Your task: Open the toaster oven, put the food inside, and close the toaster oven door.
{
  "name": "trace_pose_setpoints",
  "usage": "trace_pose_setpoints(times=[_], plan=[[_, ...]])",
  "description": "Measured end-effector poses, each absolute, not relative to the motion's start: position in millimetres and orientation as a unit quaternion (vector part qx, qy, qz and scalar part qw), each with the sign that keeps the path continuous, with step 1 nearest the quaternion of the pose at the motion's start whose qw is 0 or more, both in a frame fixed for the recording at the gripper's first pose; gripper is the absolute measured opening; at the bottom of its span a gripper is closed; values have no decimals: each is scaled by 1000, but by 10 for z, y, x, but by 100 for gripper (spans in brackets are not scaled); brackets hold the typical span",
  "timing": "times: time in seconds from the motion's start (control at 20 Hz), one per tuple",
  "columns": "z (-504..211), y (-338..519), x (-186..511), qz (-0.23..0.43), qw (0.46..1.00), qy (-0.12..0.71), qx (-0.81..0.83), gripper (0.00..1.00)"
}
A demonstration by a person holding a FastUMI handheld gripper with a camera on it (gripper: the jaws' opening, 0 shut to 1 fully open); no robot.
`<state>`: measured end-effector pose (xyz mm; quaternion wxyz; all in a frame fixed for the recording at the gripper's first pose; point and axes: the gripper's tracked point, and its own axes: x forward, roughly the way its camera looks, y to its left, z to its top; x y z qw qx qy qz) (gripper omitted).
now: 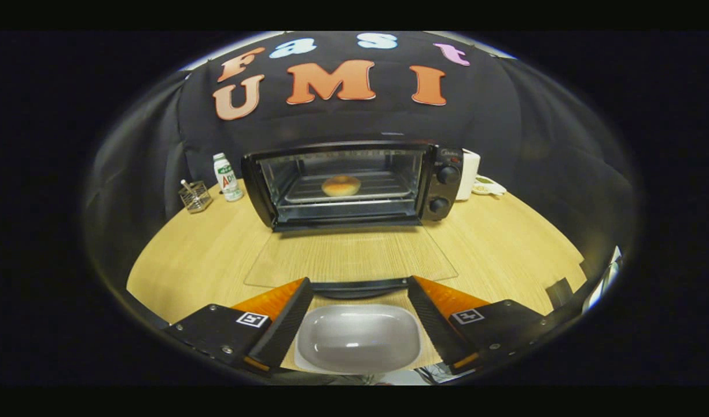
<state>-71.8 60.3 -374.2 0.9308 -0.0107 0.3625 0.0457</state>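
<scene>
Wooden tabletop (504,249) runs out ahead of me toward the black cloth wall of the booth. My tongs (359,289) hang above its near end with the fingers (285,315) spread wide apart, gripping nothing. Between them, below the tips, sits a shallow grey dish (357,339), empty, touched by neither finger. Just ahead of the fingertips lies the dark handle (360,286) of the oven door, and beyond it the glass door (351,258) itself, folded all the way down and lying flat over the table, the wood grain showing through it.

At the far end of that door stands the toaster oven (354,185), black, its cavity wide open. On the wire rack (383,188) inside rests the food, a round browned bun (341,186), about in the middle of the rack. Two knobs (447,175) stack one over the other on the panel at the oven's side.

On the other side of the oven stands a small white bottle (227,177) with a green cap, and just past it a little wire holder (195,196) with something thin sticking out. Behind the knob side, a white appliance (470,174) peeks out, with a pale object (488,185) lying by it that I cannot make out.
</scene>
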Motion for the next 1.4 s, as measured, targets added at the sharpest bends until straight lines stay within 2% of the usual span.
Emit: trace_pose_setpoints(times=[0.6,1.0,1.4], plan=[[-4257,735,-639,60,917,393,-42,99],[-3976,753,-596,67,926,370,-15,99],[-3398,804,-303,62,944,324,2,99]])
